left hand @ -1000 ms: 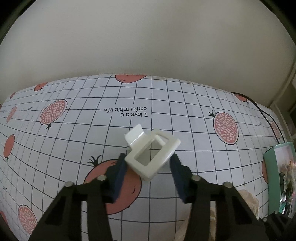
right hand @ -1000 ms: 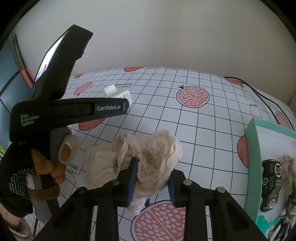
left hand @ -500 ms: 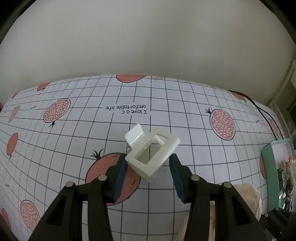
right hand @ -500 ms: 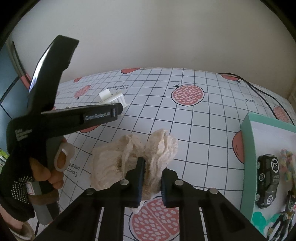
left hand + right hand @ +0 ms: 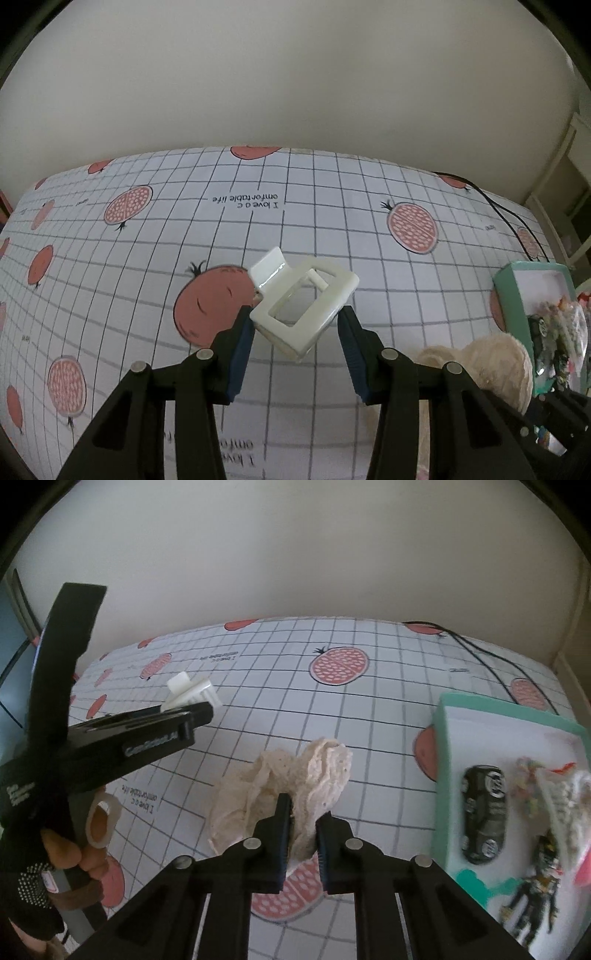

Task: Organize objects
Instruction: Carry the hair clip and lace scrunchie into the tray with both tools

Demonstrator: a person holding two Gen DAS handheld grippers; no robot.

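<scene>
Your right gripper (image 5: 299, 825) pinches the lace scrunchie (image 5: 284, 786), lifted off the cloth; the teal tray (image 5: 441, 775) lies just to its right. Your left gripper (image 5: 295, 332) clamps the white hair claw (image 5: 303, 310), farther away.

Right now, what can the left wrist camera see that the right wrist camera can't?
Only the left wrist view shows the open frame of the white hair clip head-on, held in the left hand-held gripper.

Only the right wrist view shows the toy car, the action figure, the gloved hand and the right hand-held gripper pinching the lace cloth.

Both show the clip, cloth, teal box and pomegranate tablecloth.
</scene>
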